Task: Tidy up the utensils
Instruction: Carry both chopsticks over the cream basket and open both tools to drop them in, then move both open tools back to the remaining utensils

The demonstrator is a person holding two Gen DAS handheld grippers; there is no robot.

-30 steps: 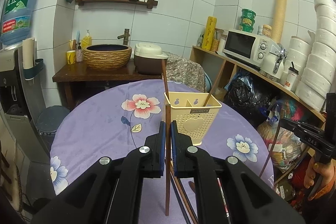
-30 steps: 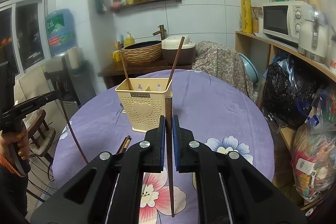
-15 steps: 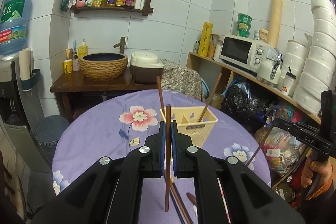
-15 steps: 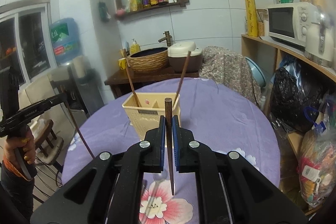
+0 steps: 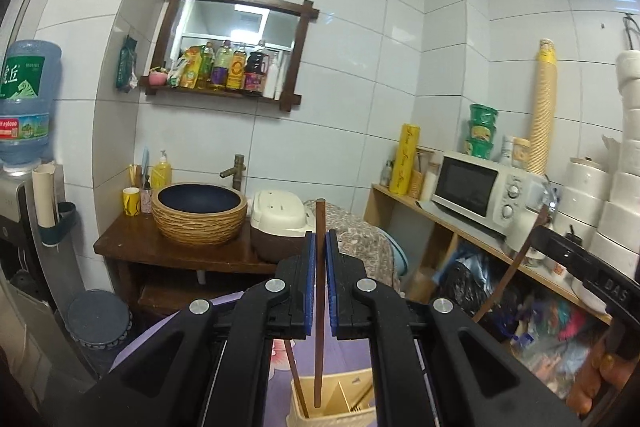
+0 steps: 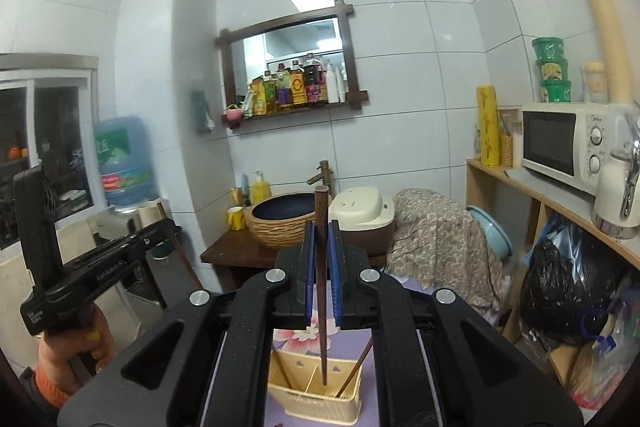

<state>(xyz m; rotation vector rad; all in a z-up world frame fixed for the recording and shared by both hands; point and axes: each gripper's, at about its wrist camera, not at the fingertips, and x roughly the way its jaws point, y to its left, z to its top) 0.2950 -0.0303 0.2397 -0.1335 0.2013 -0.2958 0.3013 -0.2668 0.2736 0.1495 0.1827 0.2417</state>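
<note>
My left gripper (image 5: 319,247) is shut on a brown chopstick (image 5: 319,307) held upright, its lower tip hanging just over the cream utensil holder (image 5: 336,401) on the purple flowered table. Two other chopsticks lean inside that holder. My right gripper (image 6: 321,239) is shut on a dark brown chopstick (image 6: 322,287), also upright, with its tip above or just inside the holder (image 6: 316,391). Each view shows the other gripper held in a hand: the right one (image 5: 580,275) at right, the left one (image 6: 88,275) at left.
Behind the table stand a wooden washstand (image 5: 176,247) with a woven basin and a rice cooker (image 5: 278,227). Shelving at right carries a microwave (image 5: 476,191), stacked white bowls and bags below. A water dispenser (image 5: 24,115) stands at left.
Both grippers have risen and moved in over the utensil holder. The holder has dropped from the middle of each view to the bottom edge, beneath the chopstick tips.
</note>
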